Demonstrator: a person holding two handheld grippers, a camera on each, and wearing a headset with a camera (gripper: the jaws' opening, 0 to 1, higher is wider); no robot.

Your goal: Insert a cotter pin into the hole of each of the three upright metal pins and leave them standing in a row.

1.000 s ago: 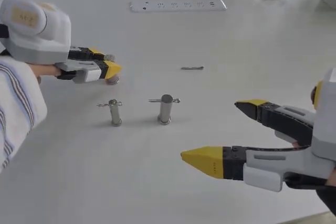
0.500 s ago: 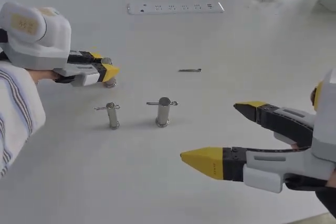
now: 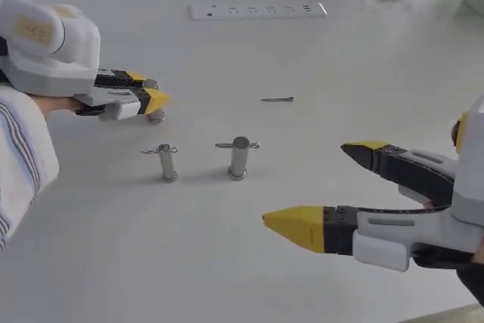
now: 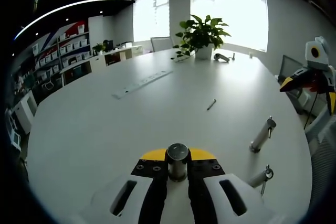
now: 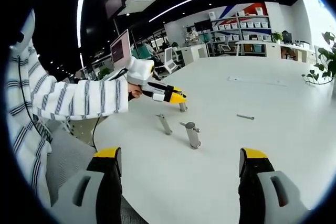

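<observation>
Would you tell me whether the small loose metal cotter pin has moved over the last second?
No; the loose cotter pin keeps its spot below the white power strip.

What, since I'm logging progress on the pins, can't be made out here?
Hole of the held metal pin: left gripper view, hidden between jaws of the left gripper.
Shape of the loose cotter pin: head view, too small.
Rear of the right gripper: head view, cut off by the right edge.

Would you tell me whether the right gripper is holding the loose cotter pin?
No, the right gripper is open and empty; the loose cotter pin lies on the table.
</observation>
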